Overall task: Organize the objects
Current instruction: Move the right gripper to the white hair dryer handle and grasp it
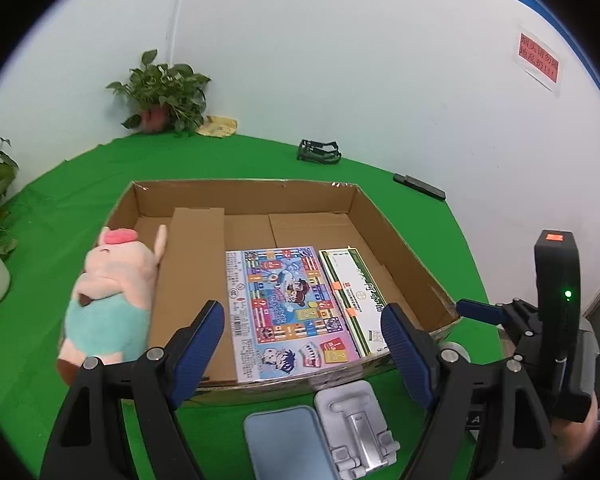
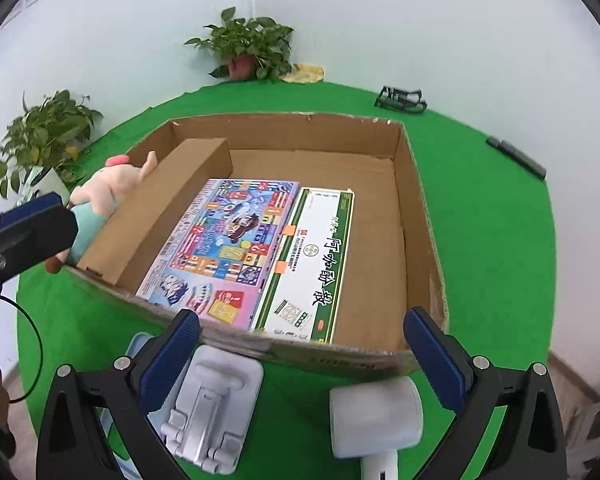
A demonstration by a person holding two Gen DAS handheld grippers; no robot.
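Cardboard box (image 2: 380, 208) sits mid-table on the green cloth (image 1: 80, 208), already holding a colourful game box (image 2: 228, 240) and a green-white carton (image 2: 320, 264), flat, side by side against its near wall, plus a plain cardboard insert (image 2: 160, 208) along the left wall. Right half of the floor is bare.

Left to sort, between the box's near wall and the table's near edge: white phone stand (image 2: 212, 404), blue flat case (image 1: 288, 444), white mallet-shaped item (image 2: 376, 420). Plush pig (image 1: 108, 292) lies outside the box, against its left wall.

Handling, my read:
- Pig: soft, light, compresses. Pinch mid-body, no damage risk.
- Stand: rigid plastic and metal, hinged; may fold under grip. Take it across the flat base plate edges.
- Blue case: thin, smooth, low profile, likely slippery. Needs an edge grab.
- White item: rounded head may roll or slip; grip the handle or across the head's flat ends.

Left gripper (image 1: 304, 352): jaws wide, empty, hovering over the near wall. Right gripper (image 2: 300, 360): jaws wide, empty, above stand and white item.
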